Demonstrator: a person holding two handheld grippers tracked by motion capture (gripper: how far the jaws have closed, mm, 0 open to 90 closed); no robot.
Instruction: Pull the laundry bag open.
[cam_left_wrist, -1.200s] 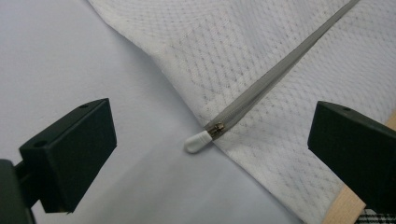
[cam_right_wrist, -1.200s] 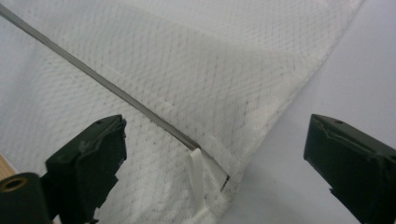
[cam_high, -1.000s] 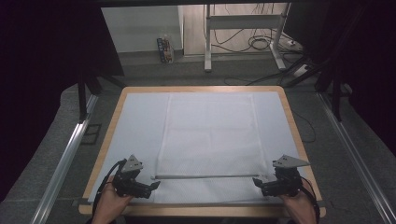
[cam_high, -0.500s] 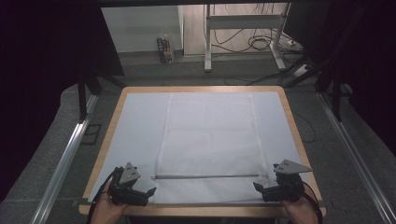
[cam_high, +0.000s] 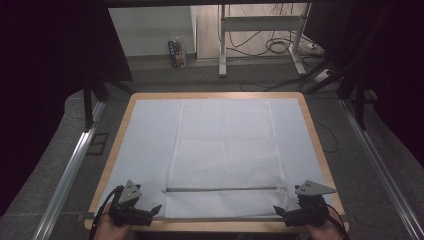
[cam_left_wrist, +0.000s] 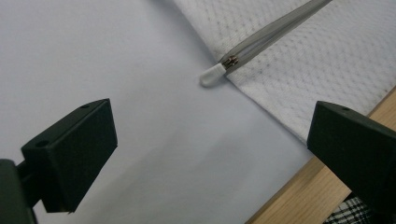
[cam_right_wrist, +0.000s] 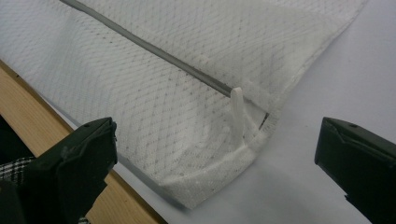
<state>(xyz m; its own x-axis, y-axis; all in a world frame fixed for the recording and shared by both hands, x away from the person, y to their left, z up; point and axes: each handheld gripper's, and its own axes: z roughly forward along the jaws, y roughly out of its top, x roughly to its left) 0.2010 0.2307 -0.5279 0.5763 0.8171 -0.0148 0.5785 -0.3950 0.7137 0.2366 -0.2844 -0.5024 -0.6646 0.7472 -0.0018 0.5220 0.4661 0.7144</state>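
High view: wood-rimmed table (cam_high: 320, 145) w/ pale cover, grey floor around, desk legs (cam_high: 222, 40) + cables beyond far edge. We see white mesh bag (cam_high: 225, 145) flat on table centre, grey zipper (cam_high: 225, 189) across its near end. Our left gripper (cam_high: 150, 210) at bag's near left corner, wide open, holding nothing; zipper's white end tab (cam_left_wrist: 212, 74) just ahead betw. jaws. Our right gripper (cam_high: 280, 212) at bag's near right corner, wide open, empty; rumpled corner + white pull (cam_right_wrist: 237, 114) betw. jaws, apart.
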